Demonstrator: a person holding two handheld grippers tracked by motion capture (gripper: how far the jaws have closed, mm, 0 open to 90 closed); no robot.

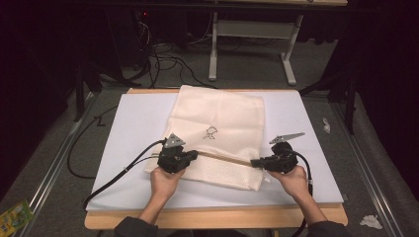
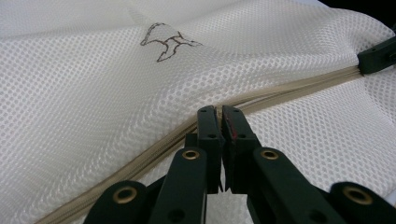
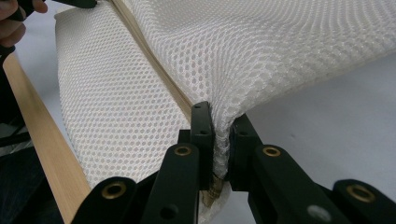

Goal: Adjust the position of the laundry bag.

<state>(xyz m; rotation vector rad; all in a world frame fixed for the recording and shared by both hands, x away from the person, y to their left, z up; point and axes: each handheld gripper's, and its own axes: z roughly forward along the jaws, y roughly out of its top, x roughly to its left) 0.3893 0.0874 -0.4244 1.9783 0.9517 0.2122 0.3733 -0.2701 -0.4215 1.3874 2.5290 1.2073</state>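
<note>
Mesh bag: far edge hangs past the counter rim in the high view; how far it runs on, cannot tell. Cut off at every edge of the left gripper view, and at the top and right of the right gripper view.

Small dark emblem on the bag: too small in the high view to read; an outline figure in the left gripper view, subject unclear.

Zip line: slider not made out anywhere along it. At the left gripper the pinched part is hidden between the jaws; same at the right gripper, where bunched mesh covers the zip end.

Green packet on the floor: cut by the picture's edge, print illegible.

Room beyond the counter: too dark to tell.
</note>
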